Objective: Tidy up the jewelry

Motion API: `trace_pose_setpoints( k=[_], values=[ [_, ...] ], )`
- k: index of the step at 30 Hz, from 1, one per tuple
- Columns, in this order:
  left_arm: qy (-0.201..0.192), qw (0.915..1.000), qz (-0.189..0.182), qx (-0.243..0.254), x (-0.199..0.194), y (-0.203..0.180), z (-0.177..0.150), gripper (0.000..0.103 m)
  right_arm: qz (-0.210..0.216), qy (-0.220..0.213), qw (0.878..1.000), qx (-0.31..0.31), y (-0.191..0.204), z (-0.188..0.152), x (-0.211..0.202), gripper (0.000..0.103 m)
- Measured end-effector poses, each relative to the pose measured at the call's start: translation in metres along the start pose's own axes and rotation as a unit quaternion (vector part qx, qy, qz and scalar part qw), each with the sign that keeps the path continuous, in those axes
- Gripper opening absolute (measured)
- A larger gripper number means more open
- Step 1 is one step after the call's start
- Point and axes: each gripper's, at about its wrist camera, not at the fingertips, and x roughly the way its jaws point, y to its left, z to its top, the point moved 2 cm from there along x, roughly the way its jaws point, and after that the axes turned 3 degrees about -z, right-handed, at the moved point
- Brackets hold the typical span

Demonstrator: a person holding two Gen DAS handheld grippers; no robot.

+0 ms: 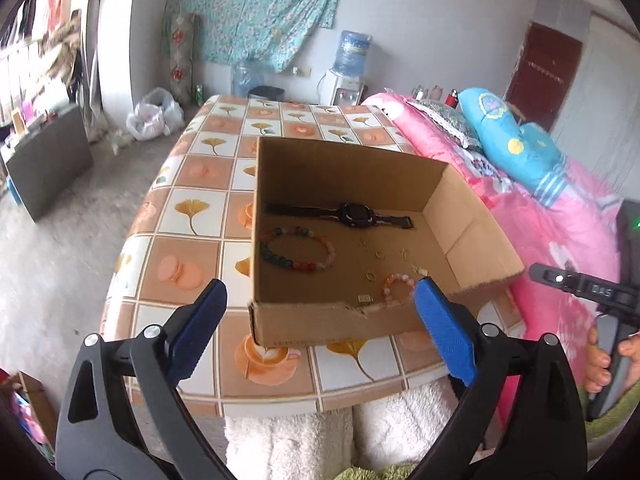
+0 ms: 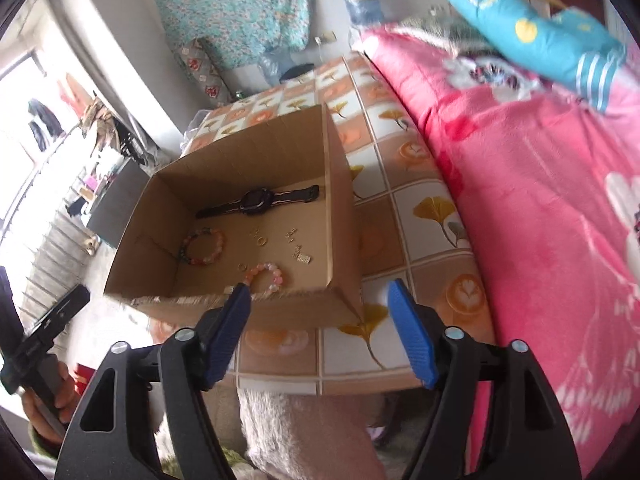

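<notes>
A shallow cardboard box (image 1: 348,330) (image 2: 256,308) stands on the patterned table (image 1: 188,208) (image 2: 420,216). Inside lie a black watch (image 1: 352,214) (image 2: 258,199), a multicoloured bead bracelet (image 1: 298,250) (image 2: 204,247), a pink bead bracelet (image 1: 396,286) (image 2: 266,276) and several small gold rings and earrings (image 1: 370,276) (image 2: 262,241). My left gripper (image 1: 320,300) hangs open in front of the box's near wall with nothing between its blue fingers. My right gripper (image 2: 320,300) is open too, empty, just before the box's near right corner.
A pink quilt (image 1: 560,224) (image 2: 540,200) with a blue pillow (image 1: 516,140) (image 2: 536,32) lies right of the table. White fluffy fabric (image 1: 304,444) (image 2: 304,432) sits below the table's near edge. A water dispenser (image 1: 348,68) stands behind.
</notes>
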Motion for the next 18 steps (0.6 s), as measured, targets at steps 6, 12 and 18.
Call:
trace_pose_setpoints(
  k=[6,12,18],
  values=[
    [0.022,0.9997,-0.004,-0.005,0.003,-0.021,-0.018,0.094,-0.028,-0.005,0.998,-0.052,0.039,-0.026,0.004,0.085],
    [0.024,0.9971,0.070,0.015,0.017,-0.033,-0.029,0.094,-0.028,0.004,0.997,-0.066,0.061,-0.034,0.018,0.086],
    [0.044,0.9934,0.102,0.028,0.024,-0.035,-0.029,0.094,-0.032,0.008,0.997,-0.075,0.070,-0.036,0.024,0.087]
  ],
)
